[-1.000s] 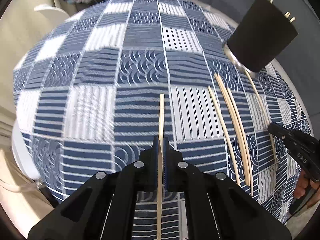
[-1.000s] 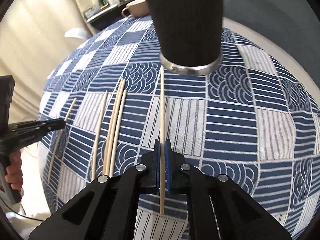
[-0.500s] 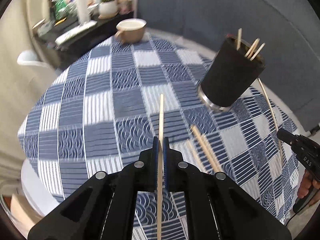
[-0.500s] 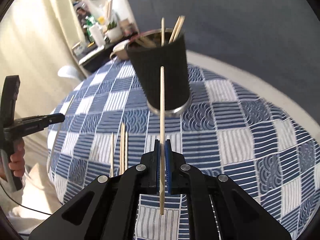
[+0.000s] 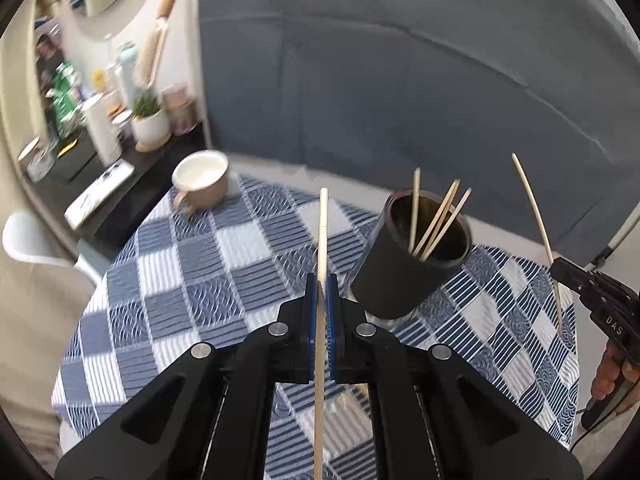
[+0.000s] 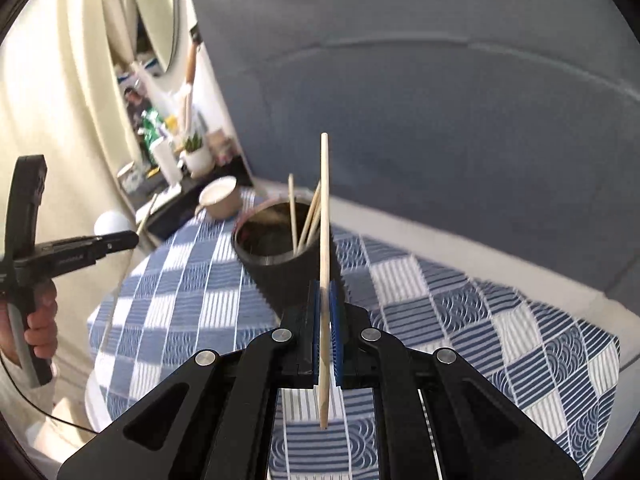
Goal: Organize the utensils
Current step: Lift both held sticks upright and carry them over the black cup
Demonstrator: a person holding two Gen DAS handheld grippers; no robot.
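A black ribbed cup (image 5: pixel 404 276) stands on the blue-and-white checked tablecloth (image 5: pixel 192 280) with several wooden chopsticks in it; it also shows in the right wrist view (image 6: pixel 288 276). My left gripper (image 5: pixel 320 284) is shut on one wooden chopstick (image 5: pixel 322 232), raised above the table, left of the cup. My right gripper (image 6: pixel 327 292) is shut on another chopstick (image 6: pixel 325 208), held upright in front of the cup. The right gripper also shows at the right of the left wrist view (image 5: pixel 560 266) with its chopstick (image 5: pixel 536 216). The left gripper shows at the left of the right wrist view (image 6: pixel 134 238).
A beige mug (image 5: pixel 200 180) stands at the far edge of the table, also in the right wrist view (image 6: pixel 220 198). A dark shelf (image 5: pixel 80 160) with bottles and a potted plant is behind it. A grey sofa back (image 5: pixel 400 100) runs behind the table. A white chair (image 5: pixel 28 236) is at the left.
Both grippers have lifted their chopsticks off the tablecloth and risen well above the table. The cup's open top now shows below and ahead. The chopsticks left on the cloth have dropped out of view.
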